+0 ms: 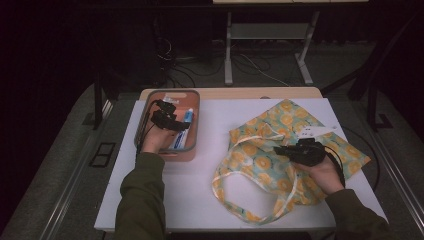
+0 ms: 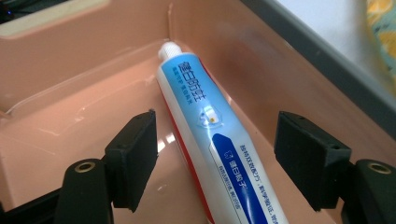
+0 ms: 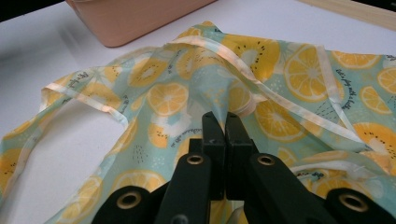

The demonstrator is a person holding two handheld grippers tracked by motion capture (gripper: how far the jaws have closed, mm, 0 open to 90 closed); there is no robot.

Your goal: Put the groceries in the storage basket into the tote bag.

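- Left hand-held gripper [image 2: 215, 158] released inside one pink bin [image 2: 93, 70], jaws straddling one toothpaste tube [image 2: 210, 140], pads clear on both sides.
- Tube flat on the bin floor between the jaws, cap pointing away.
- Likely light, soft-walled, glossy and slippery; best pinched mid-body across its width.
- Right hand-held gripper [image 3: 226, 130] clenched on one thin, limp fruit-print bag [image 3: 168, 98] spread on the white surface [image 1: 210, 150].

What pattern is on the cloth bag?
Orange and lemon slices on pale green bag, with cream straps; clearest in the right gripper view.
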